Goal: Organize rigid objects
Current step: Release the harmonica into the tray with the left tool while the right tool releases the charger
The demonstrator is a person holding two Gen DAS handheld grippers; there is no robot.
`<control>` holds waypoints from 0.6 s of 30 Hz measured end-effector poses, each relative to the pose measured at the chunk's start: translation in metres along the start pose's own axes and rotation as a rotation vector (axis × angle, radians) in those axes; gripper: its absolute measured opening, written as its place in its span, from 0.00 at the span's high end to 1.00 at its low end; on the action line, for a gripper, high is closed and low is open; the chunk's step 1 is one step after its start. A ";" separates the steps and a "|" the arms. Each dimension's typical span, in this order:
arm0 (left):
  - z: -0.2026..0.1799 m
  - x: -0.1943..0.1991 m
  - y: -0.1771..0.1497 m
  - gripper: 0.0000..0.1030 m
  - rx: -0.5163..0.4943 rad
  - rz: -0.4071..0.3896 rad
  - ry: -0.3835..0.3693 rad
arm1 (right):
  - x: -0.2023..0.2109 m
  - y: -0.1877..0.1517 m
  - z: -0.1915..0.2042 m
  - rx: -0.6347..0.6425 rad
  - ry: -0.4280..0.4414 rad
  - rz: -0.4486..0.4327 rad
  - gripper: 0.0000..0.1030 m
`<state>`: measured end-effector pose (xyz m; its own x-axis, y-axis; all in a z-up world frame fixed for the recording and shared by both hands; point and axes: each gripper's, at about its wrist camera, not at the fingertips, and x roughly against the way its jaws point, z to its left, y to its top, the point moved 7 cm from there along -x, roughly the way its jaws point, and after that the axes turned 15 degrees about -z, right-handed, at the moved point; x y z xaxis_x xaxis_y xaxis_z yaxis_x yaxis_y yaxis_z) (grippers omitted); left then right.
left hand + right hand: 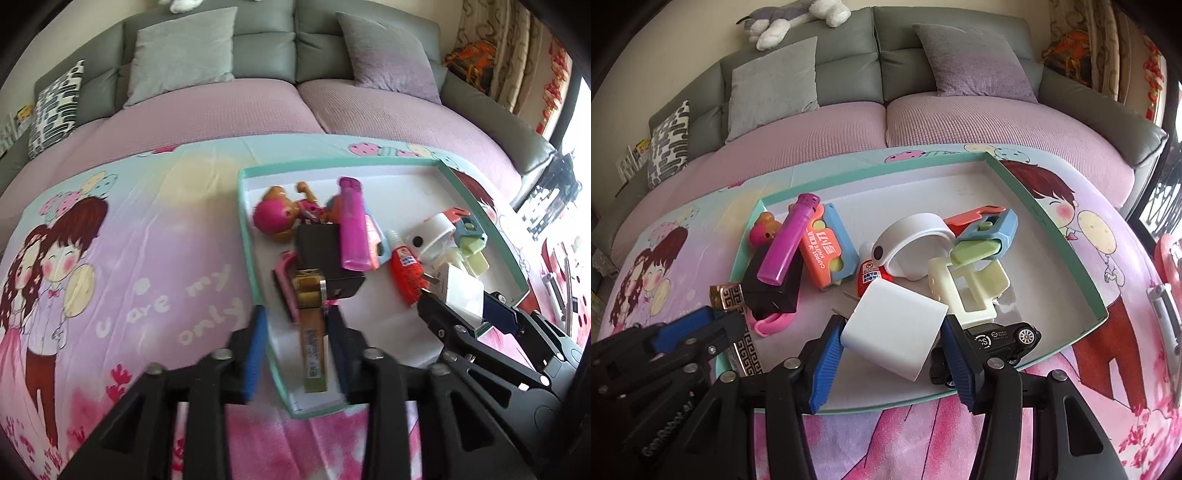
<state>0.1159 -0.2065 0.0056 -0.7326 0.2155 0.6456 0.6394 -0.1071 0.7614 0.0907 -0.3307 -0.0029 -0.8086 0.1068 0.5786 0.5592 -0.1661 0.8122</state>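
Holding a piece in each gripper, we judge the sorting well advanced: most of the rigid things already lie in the teal-rimmed box point(1071, 254) on the cartoon-printed cloth point(129, 258), heaped toward its near and left parts, while its far right corner is bare white. Our right gripper point(892, 338) has its jaws closed on the white charger block point(897, 328), just above the box's near edge, with the black toy car point(1004, 338) right beside one blue pad. Our left gripper point(295, 347) straddles the gold patterned bar point(312, 321) at the box's near left corner; the jaws flank it closely, but we cannot tell whether they pinch it. What seems left is setting these two pieces down and perhaps spreading the pile. Only the right wrist view shows the car, the cream plastic frame point(971, 291) and the print on the orange carrot knife point(822, 251); only the left wrist view shows the pink-helmeted doll point(284, 212) whole and the bar's full length.
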 end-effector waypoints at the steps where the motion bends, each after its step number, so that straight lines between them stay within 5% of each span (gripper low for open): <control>1: 0.005 0.004 0.001 0.61 0.012 -0.014 0.010 | 0.000 0.000 0.000 0.000 0.002 -0.002 0.45; 6: 0.028 0.017 0.004 0.57 0.036 -0.074 0.095 | 0.001 -0.001 0.002 0.019 -0.009 -0.010 0.45; 8: 0.037 0.022 0.000 0.39 0.031 -0.088 0.144 | 0.001 -0.001 0.002 0.029 -0.019 -0.012 0.45; 18: 0.069 0.036 -0.030 0.22 0.046 -0.098 0.230 | 0.015 -0.006 0.005 0.017 0.021 -0.059 0.33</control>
<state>0.0866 -0.1290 0.0018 -0.8218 -0.0042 0.5697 0.5691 -0.0512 0.8207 0.0764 -0.3232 0.0016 -0.8439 0.0948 0.5280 0.5133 -0.1435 0.8461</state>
